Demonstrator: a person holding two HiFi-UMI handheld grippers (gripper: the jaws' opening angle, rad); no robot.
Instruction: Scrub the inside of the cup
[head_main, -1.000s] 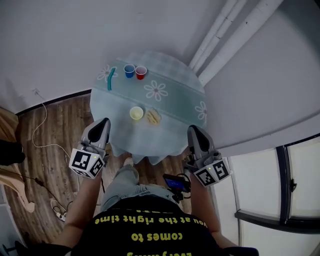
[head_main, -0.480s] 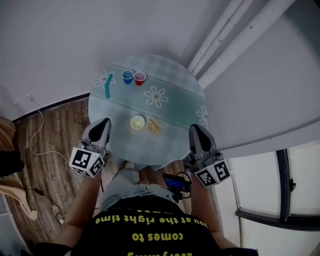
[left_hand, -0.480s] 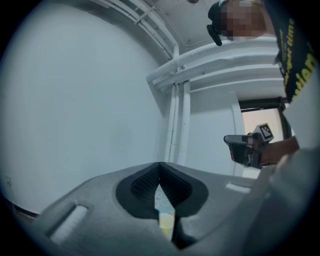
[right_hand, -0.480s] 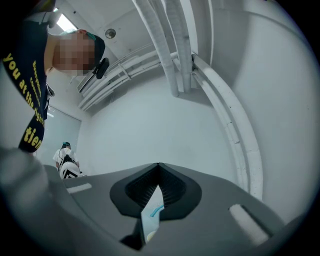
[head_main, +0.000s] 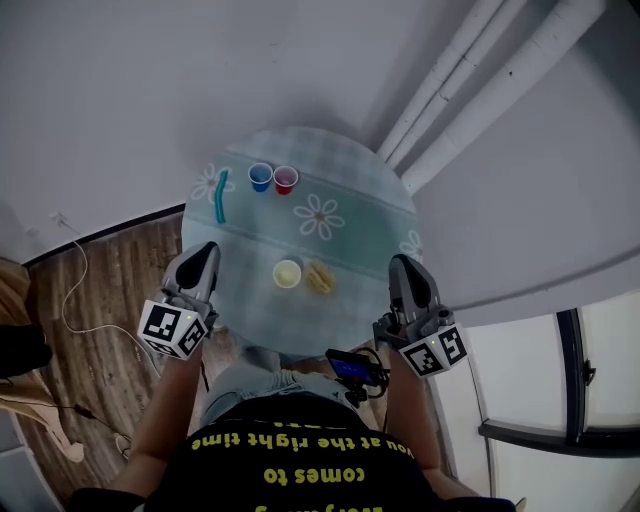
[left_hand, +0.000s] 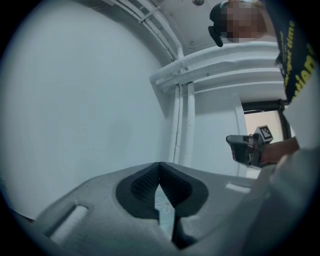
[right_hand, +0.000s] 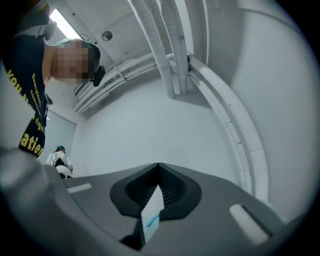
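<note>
On the round table, covered with a pale blue daisy cloth (head_main: 350, 190), a yellow cup (head_main: 287, 273) stands near the front edge. A yellow-brown sponge (head_main: 319, 278) lies just to its right. A blue cup (head_main: 260, 177) and a red cup (head_main: 285, 179) stand side by side at the back, with a teal brush (head_main: 221, 194) lying to their left. My left gripper (head_main: 207, 251) hovers at the table's front left edge, shut and empty. My right gripper (head_main: 402, 265) is at the front right edge, also shut and empty. Both sets of jaws meet at the tips (left_hand: 159, 166) (right_hand: 158, 166).
White pipes (head_main: 470, 80) run down the wall behind the table on the right. Wooden floor (head_main: 90, 300) with a white cable lies to the left. A window frame (head_main: 560, 400) is at the lower right. Another person (right_hand: 59, 160) stands far off in the right gripper view.
The table has come closer in the head view, and both grippers now flank its front edge. Both stay shut and empty.
</note>
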